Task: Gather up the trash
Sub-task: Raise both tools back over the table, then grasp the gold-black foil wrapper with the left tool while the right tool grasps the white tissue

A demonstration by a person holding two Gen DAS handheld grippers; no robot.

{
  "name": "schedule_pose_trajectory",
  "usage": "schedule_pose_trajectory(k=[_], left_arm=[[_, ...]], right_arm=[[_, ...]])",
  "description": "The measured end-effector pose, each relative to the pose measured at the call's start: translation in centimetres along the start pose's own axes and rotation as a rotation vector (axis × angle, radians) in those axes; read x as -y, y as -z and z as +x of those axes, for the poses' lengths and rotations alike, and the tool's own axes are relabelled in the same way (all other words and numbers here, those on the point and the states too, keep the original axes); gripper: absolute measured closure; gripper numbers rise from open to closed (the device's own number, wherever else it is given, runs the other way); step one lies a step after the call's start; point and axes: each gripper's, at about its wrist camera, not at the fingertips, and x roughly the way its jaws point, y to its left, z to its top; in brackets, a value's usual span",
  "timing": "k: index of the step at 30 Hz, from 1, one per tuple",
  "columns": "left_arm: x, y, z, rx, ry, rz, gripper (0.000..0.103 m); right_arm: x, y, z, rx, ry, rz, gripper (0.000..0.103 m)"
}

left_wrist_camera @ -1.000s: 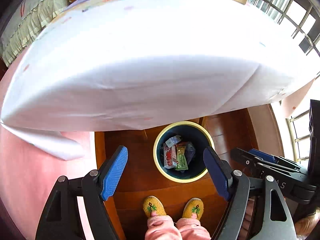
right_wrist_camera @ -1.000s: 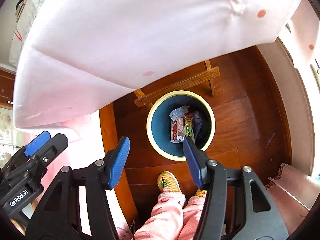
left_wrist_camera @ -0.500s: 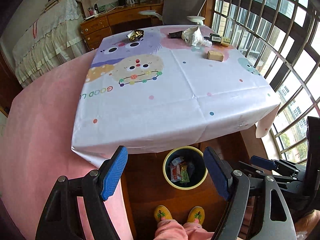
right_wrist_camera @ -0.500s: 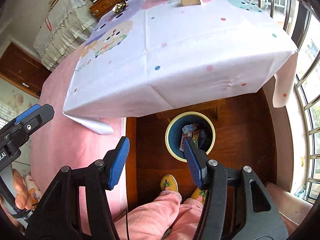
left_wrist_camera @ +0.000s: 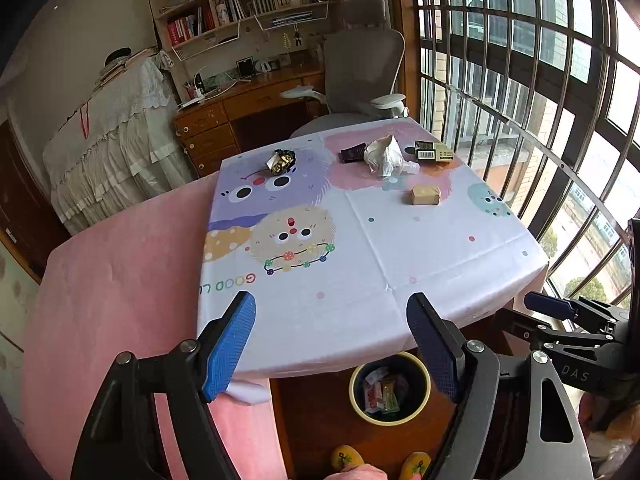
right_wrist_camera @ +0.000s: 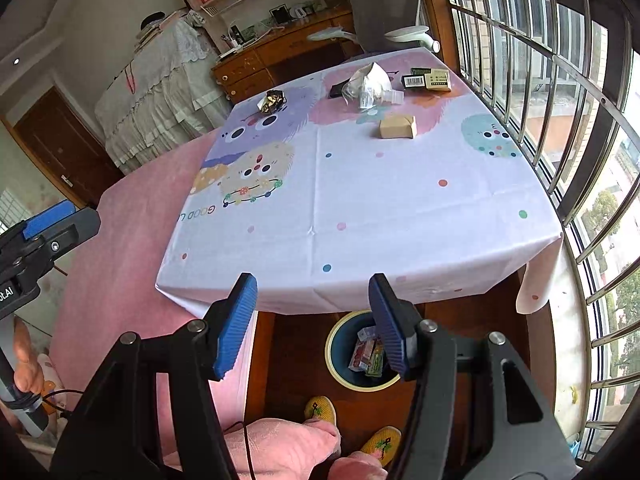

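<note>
Between the spread blue fingers [left_wrist_camera: 230, 346] of the left gripper [left_wrist_camera: 332, 346] nothing is held; the right gripper [right_wrist_camera: 312, 326] is likewise spread and empty. Both hover above the table's near edge. Trash lies along the far edge: foil wrapper [left_wrist_camera: 281, 161], dark packet [left_wrist_camera: 353, 153], crumpled white bag [left_wrist_camera: 383, 154], barcoded box [left_wrist_camera: 433, 152], tan block [left_wrist_camera: 425, 194]. Below the near edge, a yellow-rimmed bin [left_wrist_camera: 356, 402] on the floor holds wrappers.

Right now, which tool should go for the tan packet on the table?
Right, probably. Both the left tool and right tool are open and empty, short of the table's near edge. The tan packet lies on the window half of the tablecloth, the right tool's side.
</note>
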Motion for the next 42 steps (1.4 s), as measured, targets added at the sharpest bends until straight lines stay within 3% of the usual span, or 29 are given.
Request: schedule_pose_trajectory(k=[5, 10, 15, 25, 34, 42], left_arm=[[-0.7, -3.8, 2.2, 0.015, 0.023, 0.029, 0.024], [-2.7, -8.3, 7.3, 0.010, 0.067, 0.052, 0.024], [-6.2, -14.3, 16.5, -0.023, 0.109, 0.083, 0.024], [-13.2, -25.4, 37.4, -0.087, 0.187, 0.039, 0.024], [-16.9, -29.8, 52.0, -0.128, 0.201, -0.111, 0.024], [-17.6, -30.9, 60.1, -0.176, 0.227, -0.179, 0.024]], right_arm=[[0.2, -3.9, 1.4, 0.027, 0.014, -0.005, 0.048], [-0.1, -8.8, 5.2, 0.041, 0.055, 0.008, 0.048], [-0.7, -15.2, 10.4, 0.047, 0.122, 0.050, 0.048], [1.2, -29.2, 25.4, 0.027, 0.279, 0.180, 0.041], [6.9, -37.4, 36.6, 0.020, 0.371, 0.360, 0.029], [9.9, -39.6, 44.7, -0.068, 0.502, 0.412, 0.028]])
